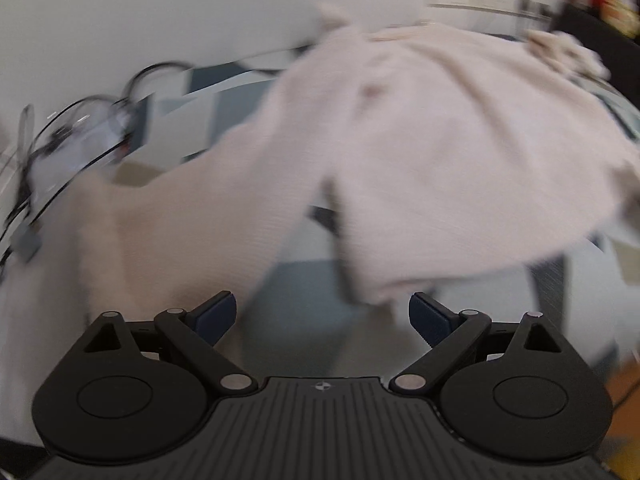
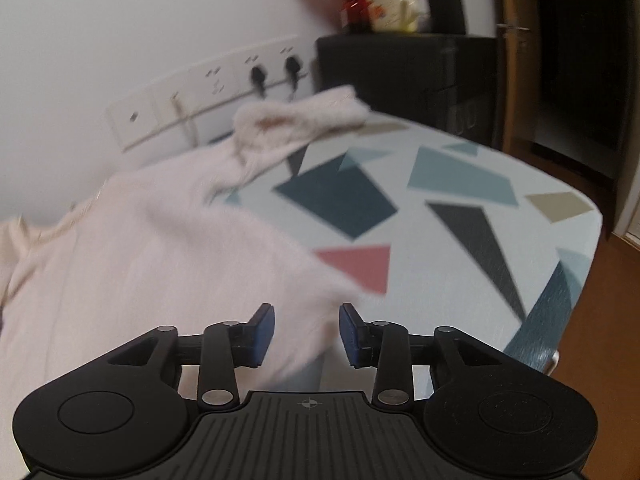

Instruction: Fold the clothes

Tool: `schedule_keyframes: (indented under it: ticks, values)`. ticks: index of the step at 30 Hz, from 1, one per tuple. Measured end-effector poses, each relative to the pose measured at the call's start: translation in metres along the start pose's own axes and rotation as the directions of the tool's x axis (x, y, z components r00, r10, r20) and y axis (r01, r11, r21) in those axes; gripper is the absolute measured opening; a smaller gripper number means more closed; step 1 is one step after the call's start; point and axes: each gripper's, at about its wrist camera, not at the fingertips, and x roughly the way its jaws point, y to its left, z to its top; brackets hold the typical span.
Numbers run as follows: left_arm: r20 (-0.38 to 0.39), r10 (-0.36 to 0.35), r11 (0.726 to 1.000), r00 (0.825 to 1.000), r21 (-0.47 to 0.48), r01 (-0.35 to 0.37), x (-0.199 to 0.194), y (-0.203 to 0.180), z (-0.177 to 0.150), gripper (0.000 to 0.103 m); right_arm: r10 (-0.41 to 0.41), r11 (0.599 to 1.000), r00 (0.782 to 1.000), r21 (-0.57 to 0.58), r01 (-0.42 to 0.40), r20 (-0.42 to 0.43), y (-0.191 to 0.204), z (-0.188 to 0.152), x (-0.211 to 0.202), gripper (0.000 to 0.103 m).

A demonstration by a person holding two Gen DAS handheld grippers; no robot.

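The pale pink sweater (image 2: 132,248) lies spread on the bench (image 2: 460,216), covering its wall-side and near-left part, with one sleeve (image 2: 296,120) trailing off toward the far edge by the wall sockets (image 2: 208,88). In the right wrist view its near hem corner runs right up between the fingers of the right claw (image 2: 307,334), whose jaws stand part-way apart with the cloth between them but not pinched. In the left wrist view the sweater's body (image 1: 440,152) spreads ahead and to the right, the other sleeve (image 1: 168,220) running down to the left; the left claw (image 1: 322,318) is wide apart and empty, just short of the hem. Everything is motion-blurred. The right claw looks nearer to a grip; the sweater's long axis seems to run from the near hem toward the wall.
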Motion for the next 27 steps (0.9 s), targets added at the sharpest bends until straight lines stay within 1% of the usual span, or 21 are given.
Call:
schedule_keyframes:
  ticks: [2,3,5,8,10,11,14,16,18,20,22,24,25,27]
  values:
    - [0.016,-0.021,0.999,1.000,0.041,0.020,-0.002,-0.009,-0.006,0.098,-0.006,0.999,1.000,-0.043,0.006,-0.021,0.005,-0.008,0.000,0.038]
    - [0.021,-0.017,0.998,1.000,0.058,0.015,-0.001,-0.013,-0.008,0.098,-0.009,0.998,1.000,-0.068,0.007,-0.030,0.006,-0.012,0.000,0.040]
    - [0.017,0.010,0.997,1.000,0.077,-0.011,0.007,-0.020,-0.010,0.098,-0.013,0.991,0.999,-0.134,0.008,-0.039,0.012,-0.018,-0.001,0.050]
    - [0.013,0.030,0.999,0.999,0.034,-0.031,0.021,-0.019,-0.006,0.098,-0.008,0.969,0.999,-0.248,-0.003,-0.044,0.027,-0.025,-0.002,0.059]
    - [0.036,0.024,1.000,0.999,0.001,-0.024,0.027,-0.015,-0.003,0.098,-0.011,0.945,0.999,-0.326,-0.001,-0.035,0.037,-0.028,-0.002,0.061]
    - [0.048,0.026,1.000,0.999,-0.009,-0.025,0.030,-0.013,0.000,0.098,-0.014,0.937,1.000,-0.348,0.003,-0.027,0.041,-0.029,-0.004,0.064]
    - [0.047,0.030,0.999,0.998,-0.039,-0.028,0.037,-0.012,0.012,0.098,0.000,0.922,1.000,-0.388,-0.009,-0.023,0.050,-0.033,-0.008,0.067]
    - [0.075,0.025,0.998,0.997,-0.066,-0.020,0.034,-0.010,0.022,0.098,0.038,0.905,0.999,-0.424,-0.042,-0.018,0.057,-0.039,-0.015,0.071]
    - [0.097,0.013,0.996,0.995,-0.088,-0.005,0.031,-0.008,0.031,0.098,0.091,0.870,0.996,-0.484,-0.088,-0.017,0.066,-0.049,-0.026,0.073]
    - [0.104,-0.005,0.994,0.995,-0.109,0.017,0.031,-0.006,0.036,0.098,0.148,0.824,0.988,-0.549,-0.141,-0.032,0.078,-0.060,-0.034,0.083]
    - [0.104,-0.018,0.991,0.994,-0.131,0.032,0.032,-0.004,0.039,0.098,0.205,0.784,0.976,-0.584,-0.211,-0.077,0.092,-0.070,-0.039,0.084]
    - [0.091,-0.013,0.987,0.996,-0.156,0.027,0.036,-0.001,0.042,0.098,0.258,0.738,0.962,-0.623,-0.259,-0.094,0.106,-0.079,-0.042,0.087]
    - [0.084,-0.011,0.985,0.996,-0.168,0.025,0.038,0.000,0.043,0.098,0.280,0.715,0.955,-0.642,-0.276,-0.098,0.113,-0.083,-0.043,0.088]
    - [0.074,-0.005,0.981,0.997,-0.194,0.020,0.041,0.004,0.046,0.098,0.297,0.686,0.952,-0.678,-0.265,-0.071,0.125,-0.085,-0.044,0.088]
